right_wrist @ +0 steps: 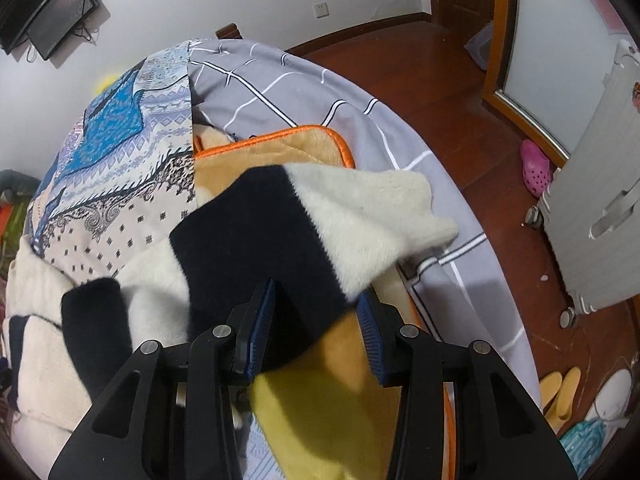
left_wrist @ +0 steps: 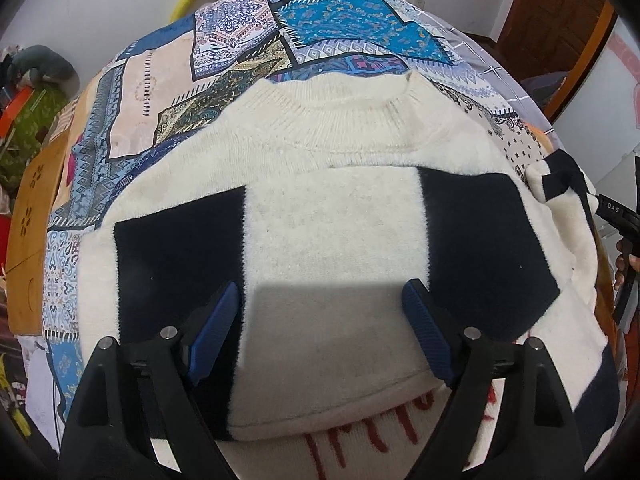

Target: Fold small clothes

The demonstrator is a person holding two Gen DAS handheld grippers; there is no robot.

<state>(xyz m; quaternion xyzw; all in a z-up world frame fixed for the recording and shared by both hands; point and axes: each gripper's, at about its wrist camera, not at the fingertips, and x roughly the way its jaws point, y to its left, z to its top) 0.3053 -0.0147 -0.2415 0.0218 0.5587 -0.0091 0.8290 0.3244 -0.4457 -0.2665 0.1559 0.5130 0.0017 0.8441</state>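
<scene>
A small cream sweater (left_wrist: 332, 216) with navy blocks lies flat on a patchwork cloth (left_wrist: 240, 40), neck away from me, lower part folded up over red lettering. My left gripper (left_wrist: 320, 300) hovers open just above its middle, empty. Its right sleeve (right_wrist: 320, 216), navy and cream, sticks out over an orange-edged cushion (right_wrist: 280, 148). My right gripper (right_wrist: 316, 300) is partly open around the navy part of that sleeve, with the blue pads (right_wrist: 262, 320) either side of the fabric. The right gripper's body also shows at the right edge of the left wrist view (left_wrist: 616, 216).
The bed carries a grey checked duvet (right_wrist: 320, 80) at the right. Beyond it are a wooden floor (right_wrist: 460, 92), a silver suitcase (right_wrist: 600, 200), a pink shoe (right_wrist: 536, 168) and slippers (right_wrist: 560, 392). A wooden board (left_wrist: 32, 208) and clutter lie at the left.
</scene>
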